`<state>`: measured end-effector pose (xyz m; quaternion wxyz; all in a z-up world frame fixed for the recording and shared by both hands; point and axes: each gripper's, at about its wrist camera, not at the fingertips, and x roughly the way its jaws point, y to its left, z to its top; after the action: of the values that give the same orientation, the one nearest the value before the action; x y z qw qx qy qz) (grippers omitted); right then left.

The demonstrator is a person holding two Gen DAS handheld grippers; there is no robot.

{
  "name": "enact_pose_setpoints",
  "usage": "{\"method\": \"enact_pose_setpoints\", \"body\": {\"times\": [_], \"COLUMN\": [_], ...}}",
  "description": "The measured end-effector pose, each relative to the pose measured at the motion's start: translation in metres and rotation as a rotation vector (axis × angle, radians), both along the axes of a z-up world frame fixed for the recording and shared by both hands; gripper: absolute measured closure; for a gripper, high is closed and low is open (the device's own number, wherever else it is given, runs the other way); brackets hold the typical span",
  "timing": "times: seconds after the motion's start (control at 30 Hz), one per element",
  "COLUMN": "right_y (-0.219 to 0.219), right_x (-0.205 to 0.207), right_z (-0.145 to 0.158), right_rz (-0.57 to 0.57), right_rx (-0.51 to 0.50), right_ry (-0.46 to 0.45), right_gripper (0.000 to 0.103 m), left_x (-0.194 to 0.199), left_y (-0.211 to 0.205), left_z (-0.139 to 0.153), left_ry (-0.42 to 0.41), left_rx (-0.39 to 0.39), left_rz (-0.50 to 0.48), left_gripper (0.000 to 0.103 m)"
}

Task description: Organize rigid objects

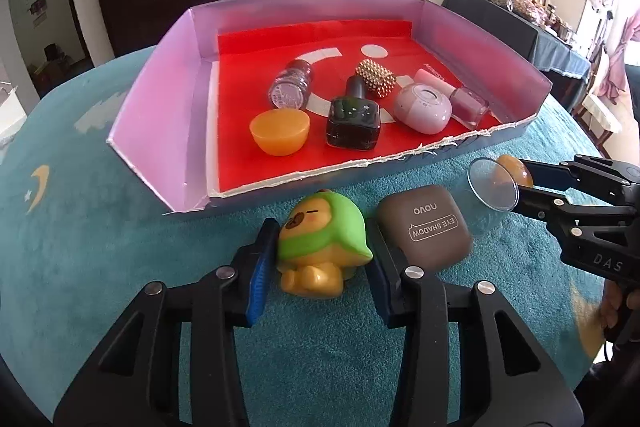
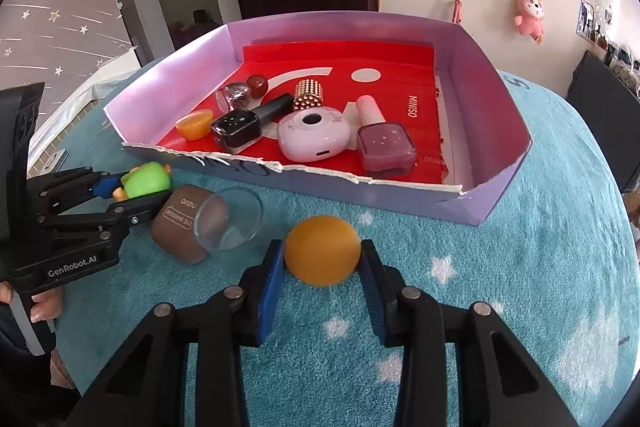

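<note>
A purple box [image 1: 160,115] [image 2: 500,155] with a red liner stands on the teal cloth and holds nail polish bottles, a glitter jar, a gold studded cylinder, a lilac case and an orange half-shell [image 1: 280,131]. My left gripper [image 1: 322,247] is shut on a green-hooded bear toy [image 1: 324,243] [image 2: 146,181] resting on the cloth before the box. My right gripper [image 2: 322,259] is shut on an orange half-ball [image 2: 322,251] [image 1: 516,171] on the cloth. The right gripper also shows in the left wrist view [image 1: 516,183].
A brown eye shadow case [image 1: 424,227] [image 2: 180,227] lies between the grippers. A clear plastic dome [image 1: 492,191] [image 2: 230,219] lies beside it. The box's torn front edge [image 2: 280,167] is close ahead. A dark door and wall stand behind.
</note>
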<state>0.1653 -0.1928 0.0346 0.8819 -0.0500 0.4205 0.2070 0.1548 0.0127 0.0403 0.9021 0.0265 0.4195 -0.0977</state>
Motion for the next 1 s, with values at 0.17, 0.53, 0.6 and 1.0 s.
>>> {"method": "enact_pose_setpoints", "body": {"times": [0.17,0.53,0.6,1.0], "right_y": [-0.005,-0.008,-0.008,-0.008], "right_x": [-0.004,-0.006,-0.007,-0.007], "right_z": [0.008,0.014,0.013,0.013], "right_rz": [-0.002,-0.007,-0.008,-0.006], "right_rx": [0.026,0.03,0.031,0.029], "right_ry": [-0.016,-0.016,-0.016,-0.012], "right_gripper": [0.063,0.063,0.063,0.063], "left_x": [-0.005,-0.011,-0.012,-0.013], "left_y": [0.002,0.0,0.001,0.0], "left_z": [0.009,0.013,0.013,0.014], "left_ry": [-0.022,-0.04,-0.039,-0.038], "left_rx": [-0.016,-0.01,-0.011,-0.011], "left_rz": [-0.002,-0.007,-0.009,-0.01], "left_gripper": [0.064,0.064,0.064,0.064]}}
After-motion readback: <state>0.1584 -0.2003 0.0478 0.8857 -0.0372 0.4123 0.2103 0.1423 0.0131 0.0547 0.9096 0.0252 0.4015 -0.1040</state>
